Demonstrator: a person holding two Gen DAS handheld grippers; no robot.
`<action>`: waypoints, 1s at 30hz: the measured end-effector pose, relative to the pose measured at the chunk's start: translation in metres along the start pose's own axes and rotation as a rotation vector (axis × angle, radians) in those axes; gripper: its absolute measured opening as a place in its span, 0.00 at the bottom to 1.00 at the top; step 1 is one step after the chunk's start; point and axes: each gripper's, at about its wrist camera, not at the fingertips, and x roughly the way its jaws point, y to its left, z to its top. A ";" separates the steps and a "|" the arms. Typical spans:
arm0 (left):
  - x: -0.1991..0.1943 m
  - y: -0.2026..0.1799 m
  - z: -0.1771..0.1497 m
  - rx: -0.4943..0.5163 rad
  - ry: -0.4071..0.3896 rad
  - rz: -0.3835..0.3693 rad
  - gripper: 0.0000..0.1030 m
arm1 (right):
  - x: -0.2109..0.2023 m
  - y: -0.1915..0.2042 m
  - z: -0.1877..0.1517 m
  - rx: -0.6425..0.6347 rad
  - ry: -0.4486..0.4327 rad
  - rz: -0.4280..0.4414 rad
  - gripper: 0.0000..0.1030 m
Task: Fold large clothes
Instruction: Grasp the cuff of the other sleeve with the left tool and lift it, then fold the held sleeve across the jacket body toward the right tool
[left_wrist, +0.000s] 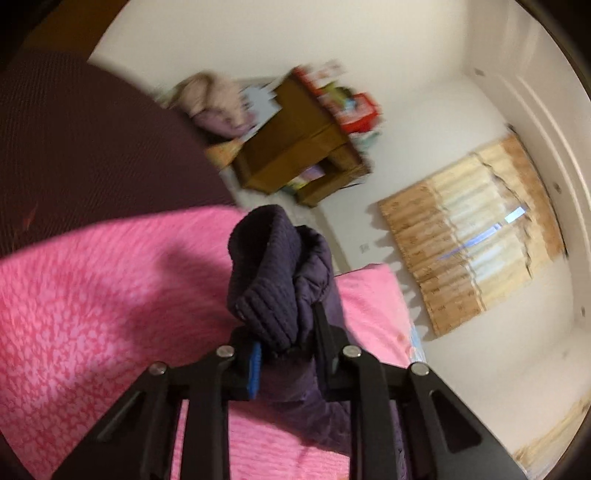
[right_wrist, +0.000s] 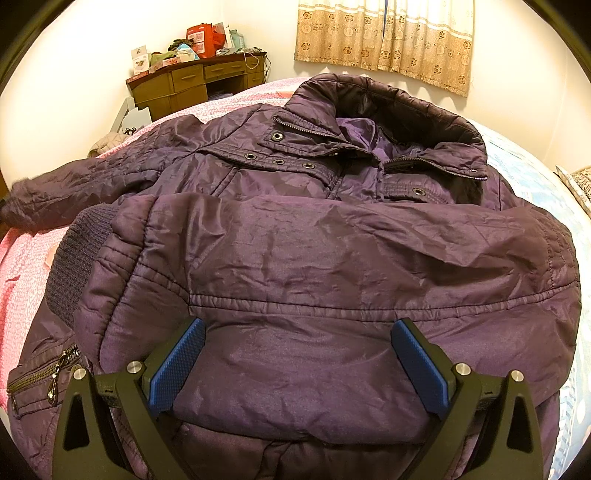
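Left wrist view, item one: left claw (left_wrist: 284, 341), closed tight on the ribbed knit cuff (left_wrist: 264, 291) of a dark purple padded jacket sleeve (left_wrist: 314, 266), lower centre of the frame. The cuff bunches up above the pads; the rest of the sleeve trails down between the arms of the claw. Grip sits at the sleeve's end, which I judge lets the whole sleeve be drawn across the body in one fold. Pink bedspread (left_wrist: 110, 295) fills the lower left beneath it.

Right wrist view, item two: right claw (right_wrist: 297, 365), fingers wide apart, blue pads (right_wrist: 177, 365) to either side of the quilted fabric at the bottom centre, gripping nothing. It hovers over or rests on the cloth; which, I cannot tell.

Item three: purple padded jacket (right_wrist: 295, 240), spread front-up on the bed (right_wrist: 22, 266), collar (right_wrist: 388, 110) toward the top of the frame. One sleeve already lies folded across the chest, its knit cuff at centre left. The other sleeve (right_wrist: 55, 192) stretches out to the far left edge.

Item four: wooden counter (right_wrist: 184, 85) at upper left, drawers shut, top piled with boxes and a red bag (right_wrist: 201, 38); contents not legible. Zip pocket (right_wrist: 40, 376) at lower left, closed; contents unseen.
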 end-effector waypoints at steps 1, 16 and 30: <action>-0.004 -0.010 0.003 0.026 -0.008 -0.022 0.22 | 0.000 0.000 0.000 0.000 -0.001 0.000 0.98; -0.024 -0.152 -0.009 0.355 0.006 -0.312 0.21 | -0.054 -0.038 0.005 0.184 -0.105 0.118 0.98; -0.019 -0.291 -0.123 0.635 0.162 -0.586 0.21 | -0.128 -0.095 -0.043 0.358 -0.281 0.111 0.98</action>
